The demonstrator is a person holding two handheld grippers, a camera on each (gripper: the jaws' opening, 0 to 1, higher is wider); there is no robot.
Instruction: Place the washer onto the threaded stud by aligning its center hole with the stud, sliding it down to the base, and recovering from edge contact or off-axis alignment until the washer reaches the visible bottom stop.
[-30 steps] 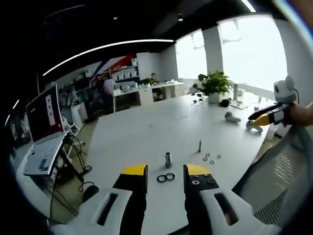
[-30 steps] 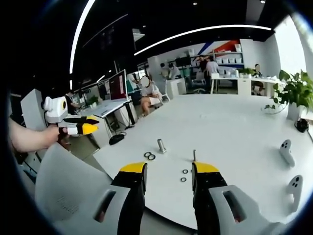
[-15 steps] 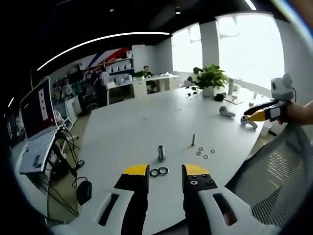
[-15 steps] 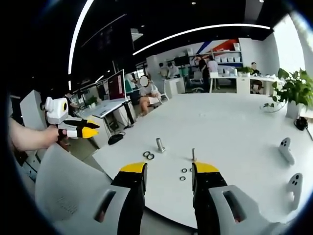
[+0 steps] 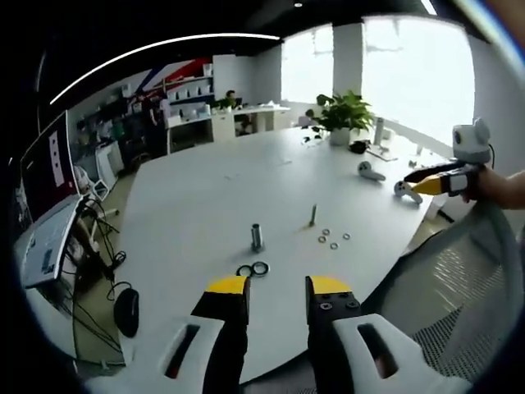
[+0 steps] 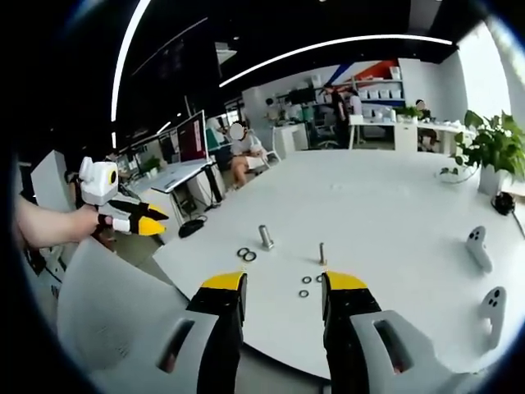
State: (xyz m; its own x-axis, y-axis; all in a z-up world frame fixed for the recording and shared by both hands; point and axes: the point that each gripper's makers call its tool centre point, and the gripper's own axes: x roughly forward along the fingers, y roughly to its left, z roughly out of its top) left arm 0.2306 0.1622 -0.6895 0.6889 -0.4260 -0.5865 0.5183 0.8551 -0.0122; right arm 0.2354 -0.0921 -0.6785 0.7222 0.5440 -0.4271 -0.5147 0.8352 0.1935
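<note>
Near the table [image 5: 205,197] edge: stud [image 5: 312,215], washers [image 5: 332,239].

You work at a large white table [image 5: 205,197]. A potted plant [image 5: 343,123] stands at its far end, with two white handheld controllers [image 6: 484,275] lying near the edge. A mesh office chair [image 5: 459,279] sits just beside the table. An open laptop [image 5: 45,213] rests on a side desk, well apart
</note>
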